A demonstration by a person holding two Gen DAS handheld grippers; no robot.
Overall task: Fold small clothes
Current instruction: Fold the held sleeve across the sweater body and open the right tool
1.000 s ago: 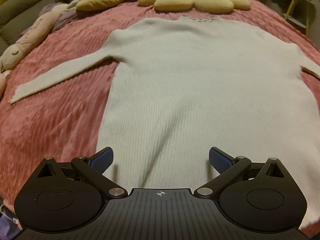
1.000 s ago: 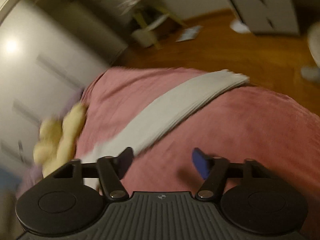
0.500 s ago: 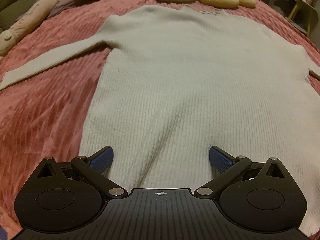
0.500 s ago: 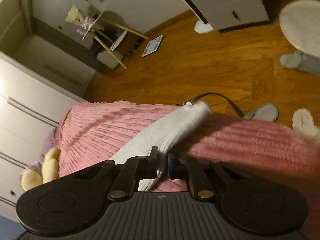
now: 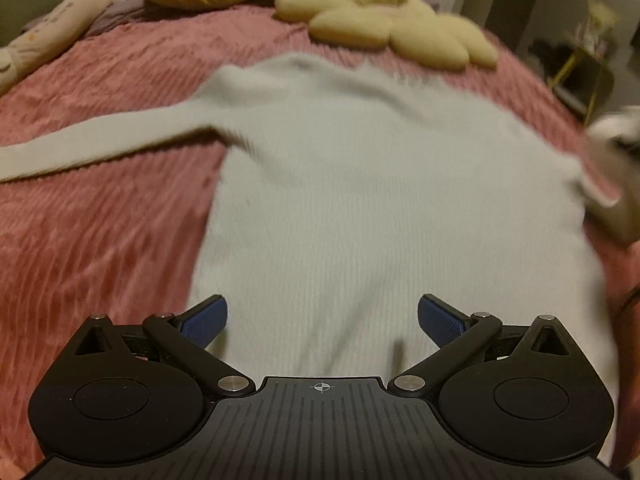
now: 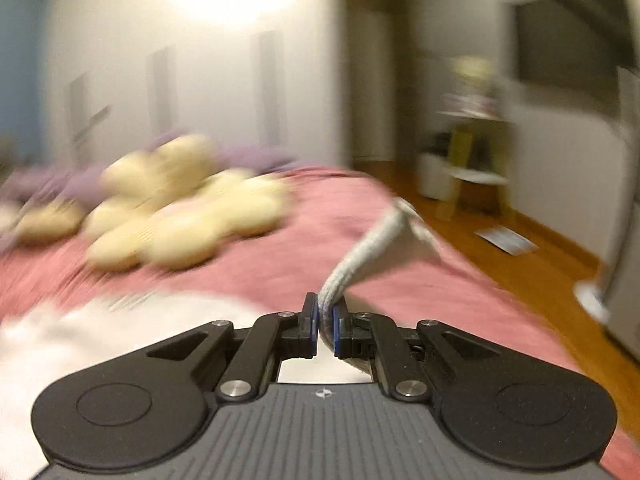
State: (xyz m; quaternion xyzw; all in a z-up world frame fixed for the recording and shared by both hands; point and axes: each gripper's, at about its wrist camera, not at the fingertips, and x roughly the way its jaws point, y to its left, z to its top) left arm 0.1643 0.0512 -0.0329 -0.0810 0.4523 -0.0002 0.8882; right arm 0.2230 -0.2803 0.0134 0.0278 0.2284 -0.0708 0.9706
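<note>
Cream ribbed knit sweater (image 5: 360,208) lies flat on pink ribbed bedspread (image 5: 100,220). Left gripper (image 5: 322,316) spread wide, empty, over the hem. Right gripper (image 6: 325,324) clamped on the sweater's sleeve (image 6: 376,248), lifted.

I am in a home bedroom: a bed under a pink bedspread (image 5: 100,208), flower-shaped cushion (image 5: 384,28) at its head edge, white wardrobe doors (image 6: 200,92), wooden floor (image 6: 532,264).

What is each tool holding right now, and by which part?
Right tool: shut on the white sweater, pinching one sleeve near its cuff end. Left tool: open, holding nothing.
</note>
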